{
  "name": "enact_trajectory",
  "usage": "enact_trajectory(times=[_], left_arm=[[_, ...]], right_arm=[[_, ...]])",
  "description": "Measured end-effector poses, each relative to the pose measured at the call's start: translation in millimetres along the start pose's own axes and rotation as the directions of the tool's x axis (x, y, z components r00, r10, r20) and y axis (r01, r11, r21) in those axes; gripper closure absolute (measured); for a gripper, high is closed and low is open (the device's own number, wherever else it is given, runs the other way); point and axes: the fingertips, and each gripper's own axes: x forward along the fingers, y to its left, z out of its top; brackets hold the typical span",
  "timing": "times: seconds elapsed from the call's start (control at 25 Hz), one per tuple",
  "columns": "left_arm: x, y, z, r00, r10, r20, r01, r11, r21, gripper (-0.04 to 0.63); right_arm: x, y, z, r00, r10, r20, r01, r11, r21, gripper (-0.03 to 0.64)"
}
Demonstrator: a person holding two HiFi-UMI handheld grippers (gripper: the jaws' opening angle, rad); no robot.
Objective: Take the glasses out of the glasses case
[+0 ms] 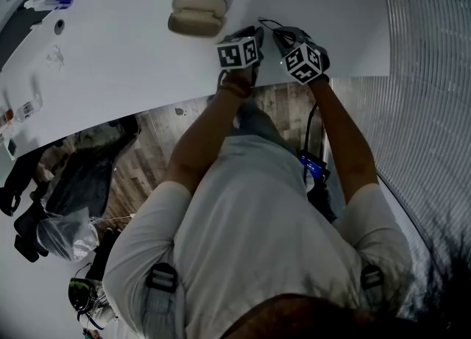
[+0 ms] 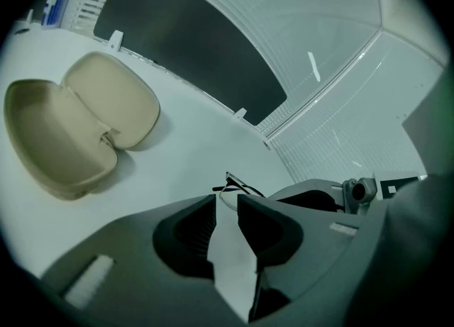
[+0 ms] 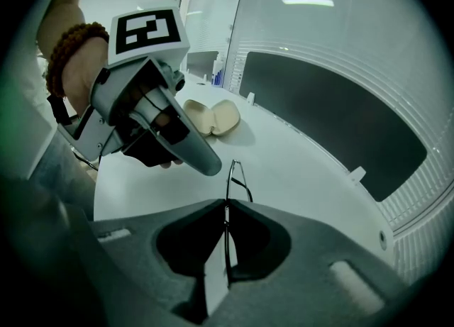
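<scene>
Looks like you're basically done with the hard part. The glasses case (image 2: 71, 130) sits open and empty on the bench (image 2: 206, 141), off to the left. The glasses (image 3: 235, 176) are out, pinched edge-on in your right gripper (image 3: 225, 206), whose jaws are clenched on the thin frame. Your left gripper (image 2: 225, 201) has its jaws released, nothing gripped, with the glasses poking up just past its tips.

My guess is what's left is setting them down. Tips: go easy on the squeeze, since that wire frame looks like it'd bend or twist. Pick a bare patch of bench well apart from the case, and let the frame touch before you release. Either use the left jaws to steady the free end or pull them out of the way so nothing snags.
</scene>
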Motion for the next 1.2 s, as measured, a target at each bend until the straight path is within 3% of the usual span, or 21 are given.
enact_trajectory(times=[0.48, 0.84, 1.2], left_arm=[[5, 8, -12, 1.0, 0.013, -0.022, -0.013, 1.0, -0.012, 0.497], [7, 8, -13, 1.0, 0.013, -0.019, -0.013, 1.0, -0.019, 0.497], [1, 8, -10, 1.0, 0.02, -0.008, -0.021, 1.0, -0.009, 0.497]], right_arm=[[10, 5, -4, 1.0, 0.03, 0.003, -0.03, 0.999, 0.009, 0.598], [15, -3, -8, 1.0, 0.003, -0.002, -0.003, 1.0, 0.001, 0.546], [10, -11, -7, 0.999, -0.032, 0.0, 0.032, 0.999, -0.004, 0.535]])
